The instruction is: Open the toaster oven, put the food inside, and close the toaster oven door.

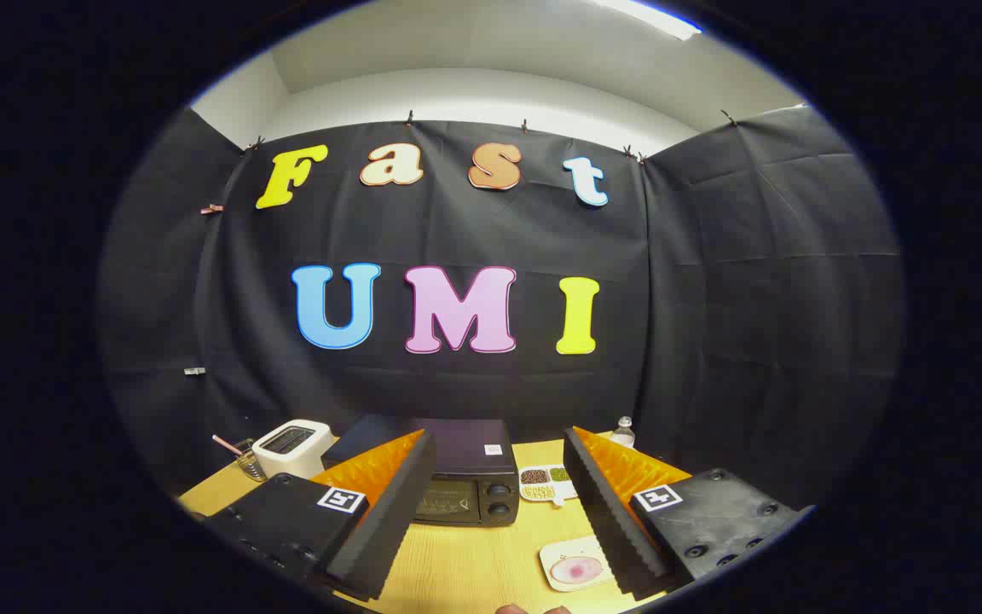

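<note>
The tool [499,512] is seen low in the frame with its fingers spread wide and nothing held between them. Beyond them, in the lower middle of the frame, the oven [465,477] is set on the worktop [465,567], its door [447,501] judged to be shut, with two knobs [499,500] at the door's right. The food [578,569] is seen as a pinkish round on a plate [552,576], lower right of centre, just inside the right finger and nearer than the oven. Nothing of the task appears done, so opening the door is judged to be the step in hand.

To do it well, the tool should be brought level with the door's top edge, where a handle is expected but cannot be made out, and closed squarely on it. The door should then be drawn down along its hinge arc, not pulled straight back, so that the oven is not dragged across the worktop. The plate should be kept clear of the door's swing.

A divided tray [547,484] is seen right of the oven, its compartments filled with dark, green and yellowish grains. A toaster [291,448] is seen at lower left, a glass [245,461] with a straw beside it, and a bottle [623,432] behind the tray.
</note>
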Demonstrator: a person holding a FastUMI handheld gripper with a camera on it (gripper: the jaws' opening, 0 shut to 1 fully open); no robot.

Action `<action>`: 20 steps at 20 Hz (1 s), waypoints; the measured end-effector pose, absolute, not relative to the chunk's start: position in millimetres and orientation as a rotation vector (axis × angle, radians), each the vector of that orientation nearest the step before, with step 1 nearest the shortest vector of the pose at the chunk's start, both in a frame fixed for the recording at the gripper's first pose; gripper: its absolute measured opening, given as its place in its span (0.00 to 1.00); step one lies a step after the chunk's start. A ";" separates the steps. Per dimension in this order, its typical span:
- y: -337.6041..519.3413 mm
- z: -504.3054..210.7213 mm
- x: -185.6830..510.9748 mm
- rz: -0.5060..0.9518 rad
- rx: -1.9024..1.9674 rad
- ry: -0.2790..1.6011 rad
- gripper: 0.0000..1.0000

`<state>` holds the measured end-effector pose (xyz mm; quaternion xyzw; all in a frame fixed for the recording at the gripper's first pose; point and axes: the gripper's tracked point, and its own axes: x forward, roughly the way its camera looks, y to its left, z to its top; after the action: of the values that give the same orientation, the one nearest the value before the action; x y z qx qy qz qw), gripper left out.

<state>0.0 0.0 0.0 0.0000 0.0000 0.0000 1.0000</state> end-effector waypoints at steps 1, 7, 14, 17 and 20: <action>2.0 0.2 -1.4 0.002 -0.004 -0.002 0.98; 16.2 -7.9 -6.4 0.017 0.006 0.019 0.98; 26.9 -18.3 -12.8 0.039 -0.023 0.032 0.98; 28.2 -24.2 -10.0 0.040 -0.019 0.043 0.98; 34.2 -31.1 -4.5 0.048 -0.004 0.063 0.98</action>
<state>-4.5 34.2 -31.1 -0.0022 0.0317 0.0240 0.9992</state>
